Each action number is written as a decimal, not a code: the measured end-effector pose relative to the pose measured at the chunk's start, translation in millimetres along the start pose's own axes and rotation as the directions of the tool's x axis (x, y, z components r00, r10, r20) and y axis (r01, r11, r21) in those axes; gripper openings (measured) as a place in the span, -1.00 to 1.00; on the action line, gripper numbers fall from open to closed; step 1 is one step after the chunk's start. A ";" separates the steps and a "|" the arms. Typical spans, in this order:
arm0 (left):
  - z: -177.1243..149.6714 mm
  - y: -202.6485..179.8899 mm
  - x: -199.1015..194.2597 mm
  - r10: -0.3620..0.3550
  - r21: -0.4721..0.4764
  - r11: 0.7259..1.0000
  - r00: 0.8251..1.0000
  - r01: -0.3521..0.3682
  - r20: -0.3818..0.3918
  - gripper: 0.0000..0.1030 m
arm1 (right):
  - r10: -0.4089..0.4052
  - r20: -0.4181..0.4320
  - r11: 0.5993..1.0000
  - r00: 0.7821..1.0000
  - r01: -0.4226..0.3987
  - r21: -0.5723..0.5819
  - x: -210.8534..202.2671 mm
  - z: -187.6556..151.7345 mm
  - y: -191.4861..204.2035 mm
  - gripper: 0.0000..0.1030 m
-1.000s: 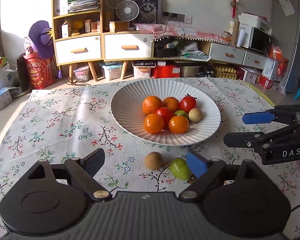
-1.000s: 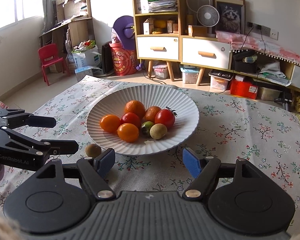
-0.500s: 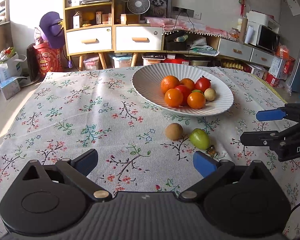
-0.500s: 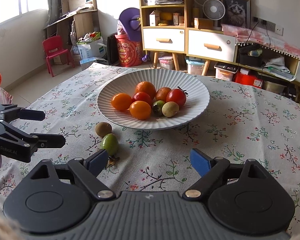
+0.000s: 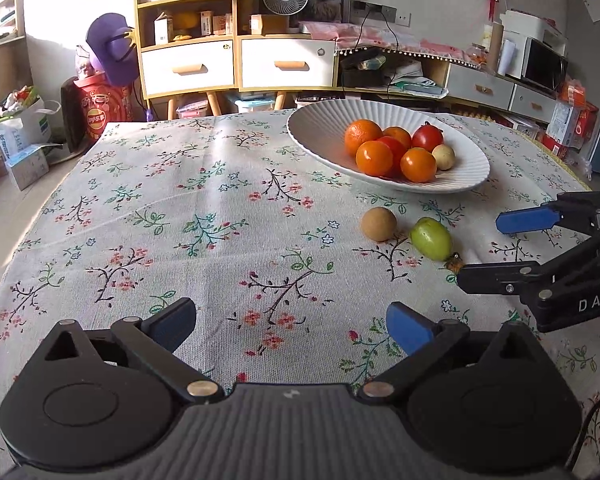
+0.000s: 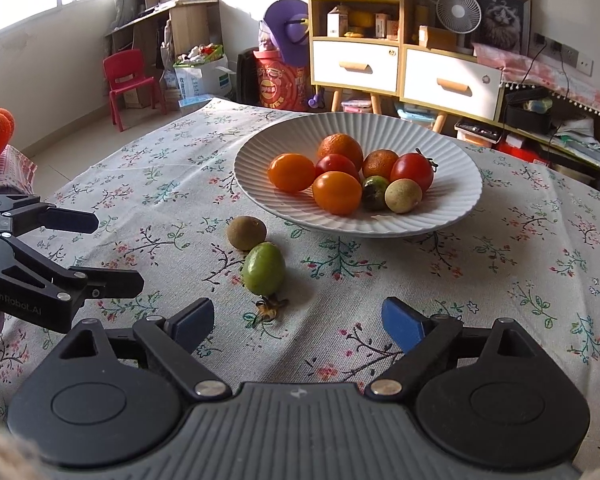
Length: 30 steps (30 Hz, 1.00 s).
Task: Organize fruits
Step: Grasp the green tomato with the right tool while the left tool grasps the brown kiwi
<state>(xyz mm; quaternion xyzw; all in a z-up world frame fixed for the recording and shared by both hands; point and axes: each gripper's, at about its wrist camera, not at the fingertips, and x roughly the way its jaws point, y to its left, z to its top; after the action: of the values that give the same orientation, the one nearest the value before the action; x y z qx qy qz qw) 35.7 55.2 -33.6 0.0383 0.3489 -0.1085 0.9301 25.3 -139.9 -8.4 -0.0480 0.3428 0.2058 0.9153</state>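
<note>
A white ribbed bowl holds several oranges, red tomatoes and small fruits. On the floral tablecloth in front of it lie a brown kiwi and a green fruit, side by side, with a small dried stem piece beside the green one. My left gripper is open and empty, left of the loose fruits. My right gripper is open and empty, just near of the green fruit.
The table's far edge faces a yellow shelf with white drawers, fans, a red bin and a red chair. Floral cloth covers the table.
Both grippers have pulled back from the bowl toward the near side, so the kiwi and green fruit now lie farther ahead. Both stay open. The fruits have not moved.
</note>
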 end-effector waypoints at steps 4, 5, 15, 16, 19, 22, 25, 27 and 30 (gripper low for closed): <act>-3.5 1.5 -0.2 0.004 0.008 1.000 1.000 -0.004 -0.004 0.94 | 0.008 0.002 1.000 1.000 -0.008 -0.016 6.1 3.5 4.0 0.45; -4.3 1.7 -0.2 0.004 0.009 1.000 1.000 -0.004 -0.005 0.94 | 0.010 -0.002 1.000 1.000 -0.010 -0.017 8.5 4.3 4.1 0.30; -5.9 3.0 1.5 0.002 0.016 1.000 1.000 -0.002 -0.008 0.94 | 0.031 -0.010 0.999 0.999 -0.032 -0.044 16.4 9.2 6.9 -0.25; -5.6 2.4 2.3 0.001 0.017 1.000 1.000 -0.001 -0.008 0.94 | 0.032 -0.011 0.998 0.999 -0.033 -0.049 17.6 9.5 7.7 -0.27; -5.6 -0.3 5.3 -0.001 0.024 1.000 1.000 0.001 -0.006 0.94 | 0.045 -0.015 0.998 0.999 -0.046 -0.053 18.2 10.6 8.4 -0.54; -4.0 -4.9 8.8 -0.004 0.039 0.999 1.000 0.004 0.000 0.94 | 0.051 -0.014 0.997 0.999 -0.052 -0.053 16.2 10.4 6.7 -0.54; 1.3 -11.7 13.6 -0.010 0.051 0.999 1.000 0.009 0.009 0.94 | 0.047 -0.015 0.997 0.999 -0.048 -0.052 13.3 8.8 4.0 -0.54; 5.1 -16.3 17.1 -0.014 0.055 0.998 1.000 0.014 0.016 0.94 | 0.042 -0.014 0.998 0.999 -0.043 -0.047 10.3 7.9 0.6 -0.54; 10.5 -24.7 23.1 -0.022 0.062 0.998 0.999 0.021 0.028 0.94 | 0.033 -0.008 0.999 0.999 -0.033 -0.039 7.7 9.0 -3.7 -0.54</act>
<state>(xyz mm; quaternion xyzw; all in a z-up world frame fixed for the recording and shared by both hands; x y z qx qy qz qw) 53.7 25.6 -40.7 0.0616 0.3323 -0.1298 0.9322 37.5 -138.6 -6.7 -0.0613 0.3427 0.2273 0.9095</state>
